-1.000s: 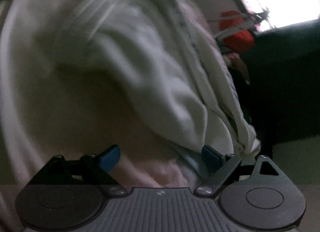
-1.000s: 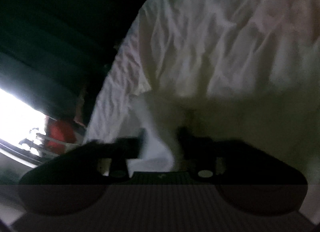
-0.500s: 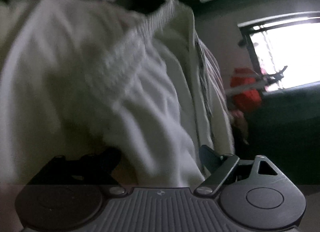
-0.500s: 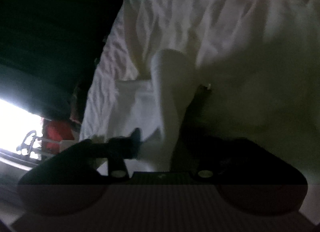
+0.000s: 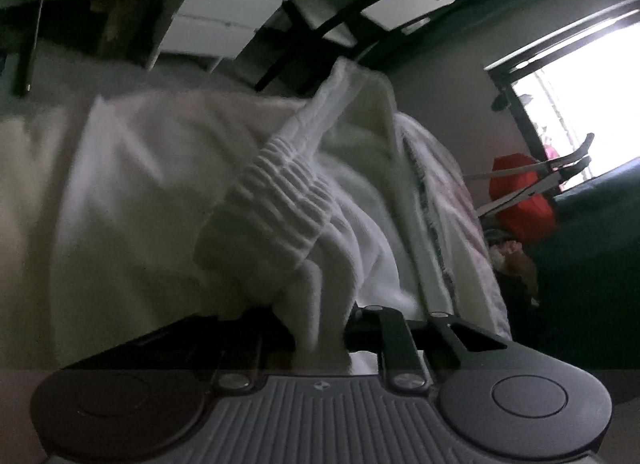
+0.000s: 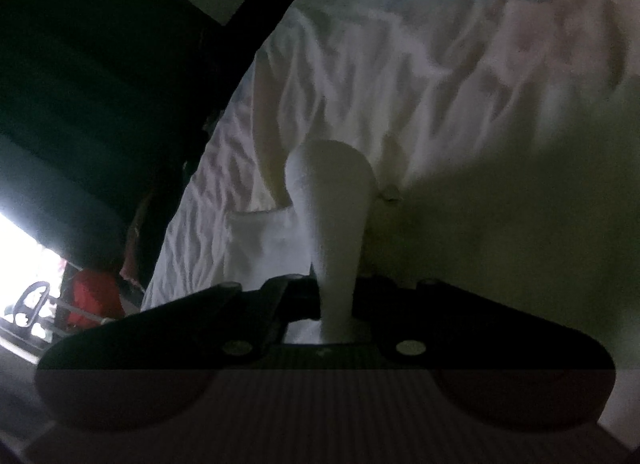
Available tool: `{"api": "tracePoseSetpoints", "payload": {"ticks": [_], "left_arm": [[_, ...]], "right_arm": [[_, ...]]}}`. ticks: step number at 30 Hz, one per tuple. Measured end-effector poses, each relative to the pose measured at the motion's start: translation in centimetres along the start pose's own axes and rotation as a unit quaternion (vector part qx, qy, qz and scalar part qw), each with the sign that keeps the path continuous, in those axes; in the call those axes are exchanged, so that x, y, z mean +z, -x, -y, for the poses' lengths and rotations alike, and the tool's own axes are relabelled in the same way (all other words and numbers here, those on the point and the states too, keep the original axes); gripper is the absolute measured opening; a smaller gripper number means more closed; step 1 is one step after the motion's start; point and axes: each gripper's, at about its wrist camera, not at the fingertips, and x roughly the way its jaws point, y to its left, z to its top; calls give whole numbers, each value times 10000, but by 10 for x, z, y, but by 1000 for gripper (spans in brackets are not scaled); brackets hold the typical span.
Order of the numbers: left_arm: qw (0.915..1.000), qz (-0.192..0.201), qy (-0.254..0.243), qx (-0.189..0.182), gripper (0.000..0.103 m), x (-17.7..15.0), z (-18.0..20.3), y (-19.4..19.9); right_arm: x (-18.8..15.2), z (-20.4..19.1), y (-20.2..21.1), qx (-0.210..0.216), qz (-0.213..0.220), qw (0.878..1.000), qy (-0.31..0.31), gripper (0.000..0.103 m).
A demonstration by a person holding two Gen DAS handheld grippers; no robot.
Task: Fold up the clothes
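While both tools are closing on cloth, the left tool (image 5: 320,328) is pinching the white garment (image 5: 280,203) just under its ribbed cuff, the right tool (image 6: 336,304) clamping a fold ahead. Garment is lying bunched on the bed (image 6: 400,63); folding barely begun.
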Motion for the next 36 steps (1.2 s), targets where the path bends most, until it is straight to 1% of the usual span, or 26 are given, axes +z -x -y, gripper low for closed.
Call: {"api": "tracePoseSetpoints", "payload": {"ticks": [5, 9, 11, 13, 16, 17, 18, 20, 21, 22, 23, 24, 25, 26, 27, 28, 29, 30, 32, 33, 34, 36], "left_arm": [[9996, 134, -211, -162, 14, 37, 3, 45], [9993, -189, -232, -240, 13, 56, 5, 61], [9983, -202, -532, -133, 14, 57, 3, 64], [9962, -215, -842, 41, 14, 51, 0, 59], [9902, -361, -1280, 416, 16, 37, -9, 42], [9872, -404, -1451, 523, 19, 32, -11, 36], [9843, -401, -1611, 607, 21, 28, -12, 33], [9816, -330, -1773, 631, 32, 23, -13, 33], [9805, -296, -1842, 611, 33, 22, -13, 34], [9776, -285, -1976, 671, 40, 19, -10, 37], [9739, -269, -2136, 714, 48, 15, -5, 38], [9701, -249, -2297, 745, 52, 11, 0, 40], [9659, -229, -2458, 776, 61, 7, 5, 42], [9615, -208, -2619, 807, 68, 4, 10, 43], [9568, -188, -2778, 838, 72, 0, 15, 45], [9523, -138, -2931, 836, 81, -5, 19, 47], [9477, -78, -3081, 824, 88, -9, 23, 50], [9438, -4, -3205, 814, 90, -14, 27, 54], [9331, 241, -3469, 915, 98, -27, 36, 64], [9260, 406, -3626, 965, 100, -34, 41, 71], [9170, 600, -3820, 980, 102, -42, 48, 79], [9040, 841, -4099, 879, 103, -53, 57, 90]], "right_arm": [[12, -2, 22, -73, 505, 9984, 242, 6], [19, -4, 44, -296, 945, 9941, 441, 6], [20, -7, 52, -528, 1087, 9911, 557, 6], [21, -4, 50, -819, 1037, 9892, 628, 6], [23, 10, 31, -1282, 518, 9887, 571, 7], [23, 15, 25, -1436, 350, 9876, 530, 7], [22, 21, 21, -1512, 250, 9870, 480, 11], [22, 19, 22, -1570, 199, 9862, 482, 11], [21, 16, 22, -1599, 181, 9852, 590, 12], [20, 14, 23, -1627, 163, 9841, 698, 13], [20, 11, 23, -1655, 145, 9828, 806, 19], [19, 8, 23, -1683, 128, 9814, 914, 33], [18, 5, 24, -1711, 110, 9799, 1022, 45], [18, 2, 25, -1729, 111, 9785, 1120, 72], [16, -1, 31, -1712, 189, 9779, 1181, 85], [12, -7, 40, -1714, 250, 9770, 1245, 86], [14, -11, 44, -1701, 307, 9760, 1327, 84], [14, -16, 50, -1633, 373, 9754, 1432, 84], [13, -28, 63, -1464, 531, 9742, 1636, 84], [12, -34, 71, -1360, 615, 9736, 1729, 84], [11, -41, 79, -1225, 682, 9736, 1799, 84], [5, -54, 96, -908, 768, 9730, 1978, 84]]}}
